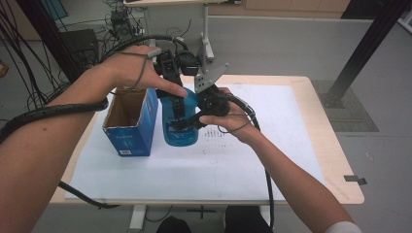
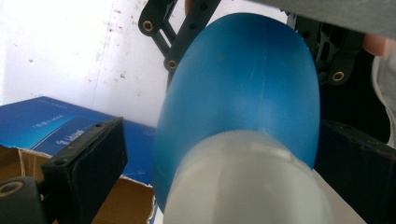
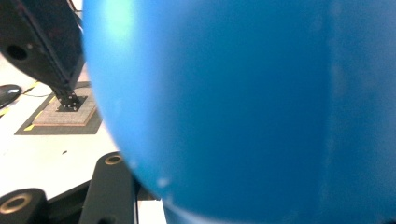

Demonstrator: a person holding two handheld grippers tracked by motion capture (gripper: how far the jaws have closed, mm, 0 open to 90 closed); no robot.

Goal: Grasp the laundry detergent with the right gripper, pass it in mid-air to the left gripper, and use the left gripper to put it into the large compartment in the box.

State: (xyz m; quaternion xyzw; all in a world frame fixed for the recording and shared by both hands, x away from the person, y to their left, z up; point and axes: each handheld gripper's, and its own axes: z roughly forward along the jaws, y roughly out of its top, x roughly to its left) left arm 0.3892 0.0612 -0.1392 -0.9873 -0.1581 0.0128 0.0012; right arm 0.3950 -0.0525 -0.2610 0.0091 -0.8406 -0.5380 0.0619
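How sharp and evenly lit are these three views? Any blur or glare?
High view: evenly lit, mildly soft, blue bottle and open box readable. Left gripper view: the bottle's white cap is near and blurred. Right gripper view: bottle wall out of focus, with a pale glare patch at upper left.

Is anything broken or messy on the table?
The blue box is a bit rough: its open cardboard edge looks torn and ragged in the left gripper view. The white sheet carries small dark specks and marks. The blue bottle looks whole, and nothing has spilled.

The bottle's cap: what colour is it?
White, on the blue bottle; the cap shows best in the left gripper view.
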